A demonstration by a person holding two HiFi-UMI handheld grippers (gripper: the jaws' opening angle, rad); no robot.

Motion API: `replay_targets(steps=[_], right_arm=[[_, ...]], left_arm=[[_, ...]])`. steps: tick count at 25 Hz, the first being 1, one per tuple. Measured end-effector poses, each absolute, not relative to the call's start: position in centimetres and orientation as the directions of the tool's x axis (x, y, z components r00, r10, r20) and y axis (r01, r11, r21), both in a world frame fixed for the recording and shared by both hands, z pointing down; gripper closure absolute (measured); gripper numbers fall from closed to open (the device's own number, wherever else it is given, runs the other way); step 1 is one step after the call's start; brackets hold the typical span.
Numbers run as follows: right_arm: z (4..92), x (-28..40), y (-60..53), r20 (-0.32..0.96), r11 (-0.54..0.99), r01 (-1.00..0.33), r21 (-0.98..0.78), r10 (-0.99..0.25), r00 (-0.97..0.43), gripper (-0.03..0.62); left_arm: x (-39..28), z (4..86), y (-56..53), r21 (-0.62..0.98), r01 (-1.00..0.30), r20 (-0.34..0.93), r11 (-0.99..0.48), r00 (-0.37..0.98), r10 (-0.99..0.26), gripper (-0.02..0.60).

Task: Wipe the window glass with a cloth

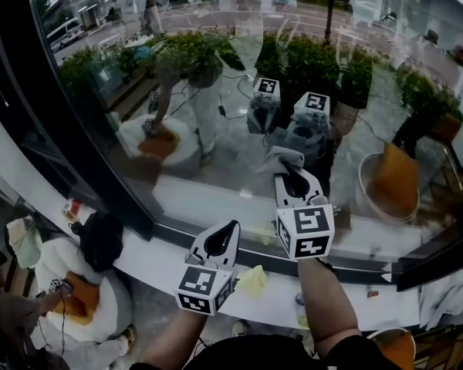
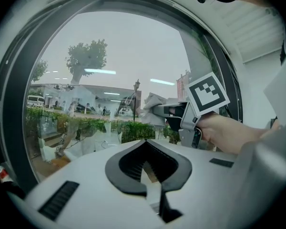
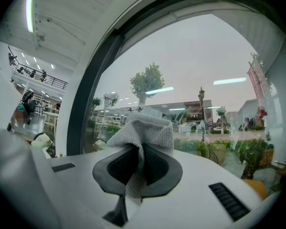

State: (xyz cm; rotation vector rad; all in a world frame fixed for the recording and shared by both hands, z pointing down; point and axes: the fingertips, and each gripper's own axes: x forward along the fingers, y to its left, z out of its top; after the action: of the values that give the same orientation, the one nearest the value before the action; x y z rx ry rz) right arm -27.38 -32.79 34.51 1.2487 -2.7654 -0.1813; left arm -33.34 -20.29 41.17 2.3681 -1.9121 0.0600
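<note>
Before the window glass (image 1: 216, 122), right claw (image 3: 139, 165) pinches a crumpled, mesh-knit grey cloth (image 3: 144, 130); left claw (image 2: 150, 170) closed, empty.

A white sill (image 1: 162, 264) runs below the pane, and a small yellow scrap (image 1: 252, 280) lies on it. Lower left, on the floor, a round white seat (image 1: 116, 307) carries an orange cushion (image 1: 79, 305), with a black bag (image 1: 102, 239) just behind it. Outside stand green hedges (image 1: 193, 52), a lamp post (image 2: 136, 99), a tall tree (image 2: 86, 56) and a white bus (image 2: 35, 100). Indoors, a light strip (image 3: 29, 6) glows on the ceiling above a railed balcony (image 3: 38, 75).
</note>
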Motion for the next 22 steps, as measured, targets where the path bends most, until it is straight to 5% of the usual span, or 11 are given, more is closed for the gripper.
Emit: replay_targets(steps=[22], right_arm=[[34.4, -27.33, -32.68, 0.044, 0.646, -0.745, 0.165, -0.759, -0.649, 0.556]], left_arm=[[-33.42, 41.13, -20.06, 0.047, -0.971, 0.091, -0.234, 0.238, -0.967, 0.574]])
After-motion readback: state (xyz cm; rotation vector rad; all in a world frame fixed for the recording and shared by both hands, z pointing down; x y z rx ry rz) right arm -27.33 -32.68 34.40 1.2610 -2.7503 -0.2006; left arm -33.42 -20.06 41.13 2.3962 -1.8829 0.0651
